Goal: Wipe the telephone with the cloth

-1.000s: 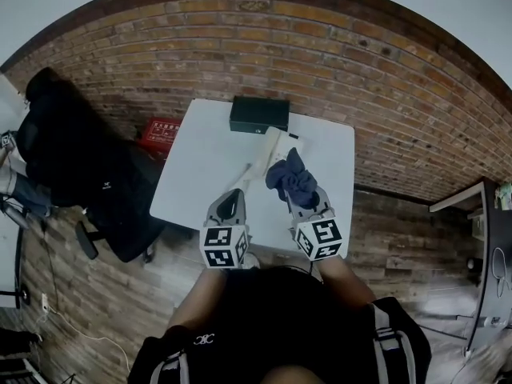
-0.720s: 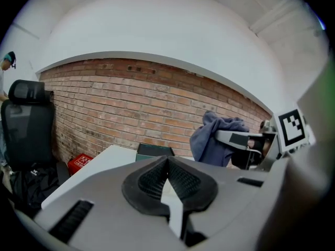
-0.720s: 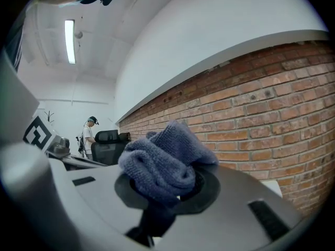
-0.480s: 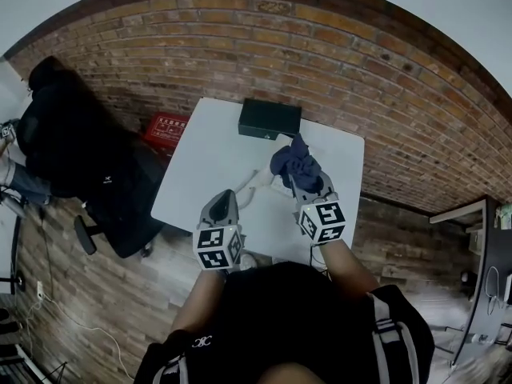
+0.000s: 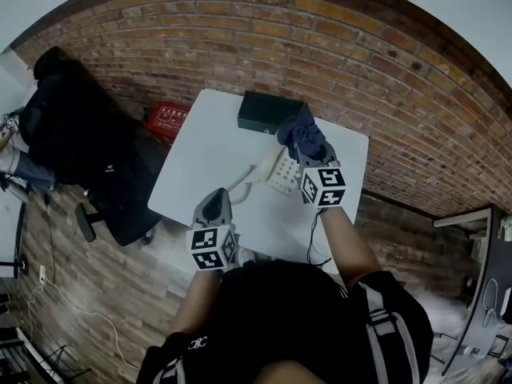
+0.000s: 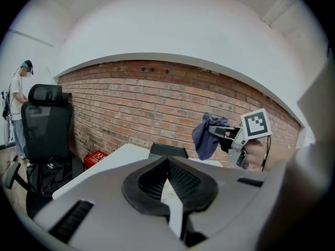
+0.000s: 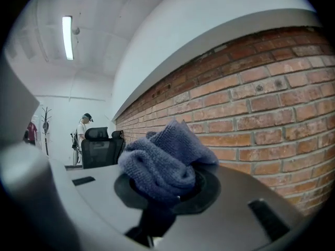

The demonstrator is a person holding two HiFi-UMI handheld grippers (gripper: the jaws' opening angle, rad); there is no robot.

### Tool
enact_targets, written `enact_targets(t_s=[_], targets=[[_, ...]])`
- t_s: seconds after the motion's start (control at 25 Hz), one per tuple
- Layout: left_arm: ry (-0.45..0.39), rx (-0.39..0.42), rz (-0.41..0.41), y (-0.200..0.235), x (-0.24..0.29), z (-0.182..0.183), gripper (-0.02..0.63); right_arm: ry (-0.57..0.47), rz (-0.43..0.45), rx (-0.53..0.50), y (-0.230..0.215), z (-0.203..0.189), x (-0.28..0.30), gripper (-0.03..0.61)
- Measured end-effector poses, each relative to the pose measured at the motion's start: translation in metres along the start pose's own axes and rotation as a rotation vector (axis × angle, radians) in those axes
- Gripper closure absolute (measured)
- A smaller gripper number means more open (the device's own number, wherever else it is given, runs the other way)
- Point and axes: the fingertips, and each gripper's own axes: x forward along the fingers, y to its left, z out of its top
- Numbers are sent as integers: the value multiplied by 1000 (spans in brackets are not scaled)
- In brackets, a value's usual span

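A white telephone (image 5: 278, 171) lies on the white table (image 5: 204, 154), right of the middle. My right gripper (image 5: 305, 152) is shut on a bunched dark blue cloth (image 5: 302, 137) and holds it above the phone's far end, near a black box (image 5: 270, 110). In the right gripper view the cloth (image 7: 163, 160) fills the jaws and hides the phone. My left gripper (image 5: 216, 206) hangs over the table's near edge with its jaws shut and nothing between them. From the left gripper view the cloth (image 6: 207, 135) hangs in the air off the right gripper (image 6: 224, 133).
The black box (image 6: 168, 150) sits at the table's far edge against a brick wall. A red case (image 5: 168, 118) lies on the floor to the left. A black office chair (image 5: 76, 146) stands left of the table. A person (image 6: 17, 109) stands far off.
My right gripper has carried the cloth away from me, off the phone's middle towards the black box. The left gripper has drawn back to the near edge.
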Motion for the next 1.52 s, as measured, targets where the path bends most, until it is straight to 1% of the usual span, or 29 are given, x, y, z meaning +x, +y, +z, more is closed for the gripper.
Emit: enact_targets(t_s=[0.08, 0.2, 0.48, 0.6, 0.68, 0.88, 0.96, 1.08, 1.24, 1.36, 1.52], targets=[[6, -4, 27, 2, -2, -3, 621, 31, 9, 35, -13, -12, 13, 525], [19, -13, 66, 8, -4, -7, 621, 85, 12, 49, -26, -32, 34, 525], [47, -39, 145, 21, -10, -20, 621, 226, 47, 36, -41, -84, 87, 525], [52, -59, 199, 32, -18, -25, 621, 276, 75, 62, -39, -104, 108, 525], [51, -65, 226, 39, -22, -25, 621, 305, 72, 82, -42, -115, 120, 525], [58, -69, 267, 50, -28, -26, 621, 385, 53, 37, -50, -141, 143, 525], [67, -63, 279, 52, -30, -28, 621, 436, 56, 21, -49, -156, 150, 525], [83, -48, 280, 53, -30, -29, 621, 518, 55, 28, -47, -178, 149, 525], [84, -38, 277, 54, -32, -27, 621, 486, 48, 69, -44, -182, 149, 525], [87, -41, 270, 53, -32, -29, 621, 493, 42, 42, -43, -182, 148, 525], [85, -41, 259, 49, -30, -28, 621, 499, 105, 25, -28, -181, 144, 525]])
